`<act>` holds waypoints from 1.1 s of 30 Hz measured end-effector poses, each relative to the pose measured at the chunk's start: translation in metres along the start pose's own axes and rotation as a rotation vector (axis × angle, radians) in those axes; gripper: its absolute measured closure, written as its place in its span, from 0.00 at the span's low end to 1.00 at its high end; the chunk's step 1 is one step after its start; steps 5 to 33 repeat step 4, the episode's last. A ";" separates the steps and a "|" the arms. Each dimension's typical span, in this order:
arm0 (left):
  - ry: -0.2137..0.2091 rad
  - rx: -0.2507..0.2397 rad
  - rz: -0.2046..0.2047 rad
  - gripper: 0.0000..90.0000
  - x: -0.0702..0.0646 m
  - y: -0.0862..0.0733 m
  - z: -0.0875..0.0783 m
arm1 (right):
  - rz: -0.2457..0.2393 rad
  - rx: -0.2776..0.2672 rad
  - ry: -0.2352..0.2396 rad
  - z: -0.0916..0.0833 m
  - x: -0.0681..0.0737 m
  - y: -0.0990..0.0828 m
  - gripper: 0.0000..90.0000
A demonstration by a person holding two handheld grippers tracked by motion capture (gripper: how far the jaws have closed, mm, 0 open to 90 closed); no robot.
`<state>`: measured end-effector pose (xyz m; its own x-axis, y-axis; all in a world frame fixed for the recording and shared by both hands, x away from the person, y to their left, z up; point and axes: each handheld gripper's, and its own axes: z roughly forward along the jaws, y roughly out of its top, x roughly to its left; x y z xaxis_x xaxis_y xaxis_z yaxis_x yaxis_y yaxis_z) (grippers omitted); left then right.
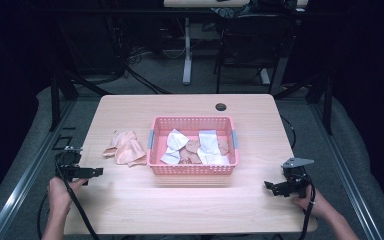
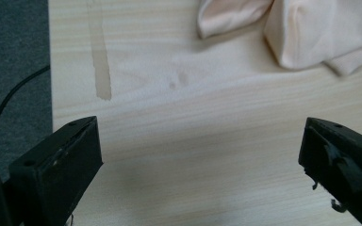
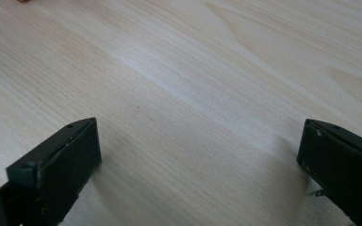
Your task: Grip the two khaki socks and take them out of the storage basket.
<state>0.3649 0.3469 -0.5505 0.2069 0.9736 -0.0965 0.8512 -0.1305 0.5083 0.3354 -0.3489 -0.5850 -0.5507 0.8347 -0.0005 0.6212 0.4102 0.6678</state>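
One pink plastic latticed basket (image 1: 193, 168) stands on one pale wooden table (image 1: 190, 205). Inside the basket lie two white cloth pieces (image 1: 174, 146) and some brownish cloth pieces (image 1: 192, 150) whose number cannot be told. One heap of peach-coloured cloth (image 1: 126, 147) lies on the table left of the basket; how many pieces make it up cannot be told.

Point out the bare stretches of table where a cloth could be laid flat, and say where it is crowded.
Free: the wide front strip between the left tool and right tool, before the pink basket; the back strip behind it, save the dark round hole; the right side. Crowded: the basket, full of cloths, and the peach cloths just left of it.
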 end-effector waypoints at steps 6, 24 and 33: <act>-0.015 0.028 0.009 0.00 0.000 0.002 0.007 | 0.000 0.000 0.001 0.000 0.000 0.000 0.00; -0.015 0.028 0.009 0.00 0.000 0.002 0.007 | 0.000 0.000 0.001 0.000 0.000 0.000 0.00; -0.015 0.028 0.009 0.00 0.000 0.002 0.007 | 0.000 0.000 0.001 0.000 0.000 0.000 0.00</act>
